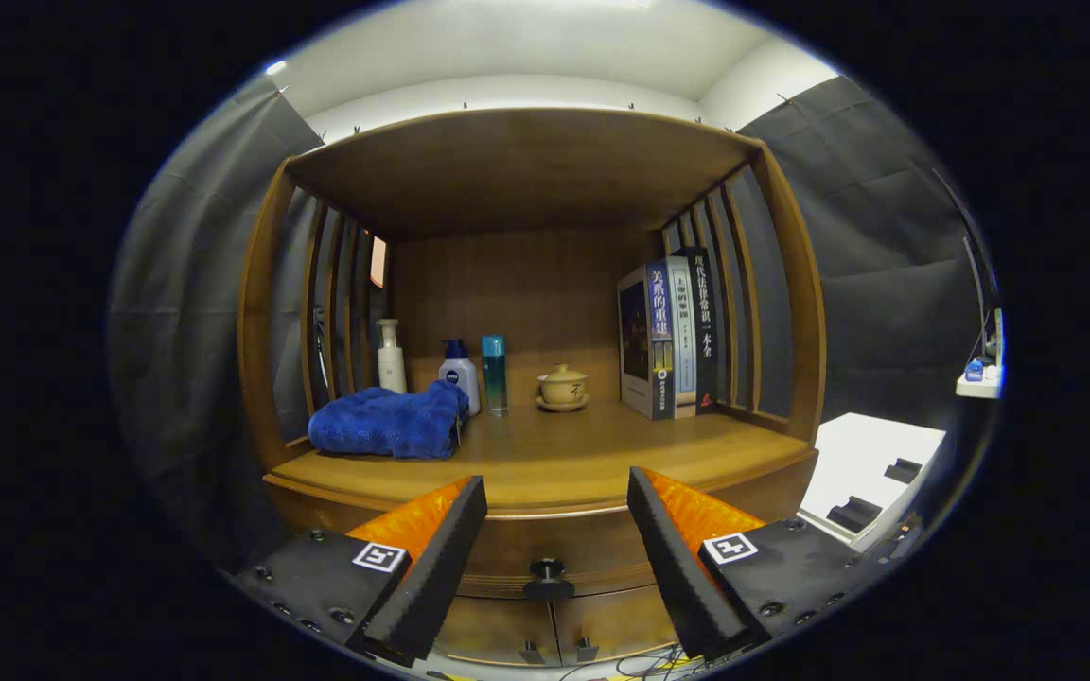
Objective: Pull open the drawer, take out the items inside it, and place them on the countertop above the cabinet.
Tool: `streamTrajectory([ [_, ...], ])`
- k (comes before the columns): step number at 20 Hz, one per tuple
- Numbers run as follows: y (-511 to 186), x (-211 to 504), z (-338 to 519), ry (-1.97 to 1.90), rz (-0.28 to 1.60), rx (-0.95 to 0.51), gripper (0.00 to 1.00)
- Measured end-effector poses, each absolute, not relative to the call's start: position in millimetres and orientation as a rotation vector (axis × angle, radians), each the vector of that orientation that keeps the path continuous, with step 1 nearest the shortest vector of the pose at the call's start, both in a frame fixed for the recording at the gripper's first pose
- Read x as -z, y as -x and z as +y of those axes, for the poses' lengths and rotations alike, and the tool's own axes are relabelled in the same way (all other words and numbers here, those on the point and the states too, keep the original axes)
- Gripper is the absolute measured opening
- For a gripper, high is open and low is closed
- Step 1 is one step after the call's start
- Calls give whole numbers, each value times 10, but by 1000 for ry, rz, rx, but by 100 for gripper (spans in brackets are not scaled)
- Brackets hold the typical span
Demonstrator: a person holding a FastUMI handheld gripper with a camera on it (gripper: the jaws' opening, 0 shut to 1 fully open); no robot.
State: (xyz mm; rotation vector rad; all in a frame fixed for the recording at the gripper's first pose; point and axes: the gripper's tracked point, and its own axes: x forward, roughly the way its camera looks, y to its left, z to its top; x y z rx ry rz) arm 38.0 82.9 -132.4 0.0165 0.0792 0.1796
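A wooden cabinet (545,284) fills a dark-draped booth, its surface (583,454) carrying a blue towel (386,423), three bottles (458,375), a lidded cup (563,386) and upright books (670,336) behind the drawer knob (548,570); the tongs (554,511) hang wide and empty, the knob on the shut drawer (545,553) between their tips

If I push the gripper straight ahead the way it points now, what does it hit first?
Most likely the drawer knob, which sits between the open jaws of the gripper, on the closed drawer front below the countertop. How far ahead it lies is hard to judge in this view.
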Motion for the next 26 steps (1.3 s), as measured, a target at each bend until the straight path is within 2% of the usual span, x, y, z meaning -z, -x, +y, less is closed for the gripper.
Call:
streamTrajectory([
  [15, -599, 2253, 874, -23, 200, -205, 98],
  [18, -582, 2355, 867, -26, 217, -208, 89],
  [21, -604, 2429, 852, -33, 234, -204, 72],
  [26, -630, 2409, 873, -37, 233, -197, 58],
])
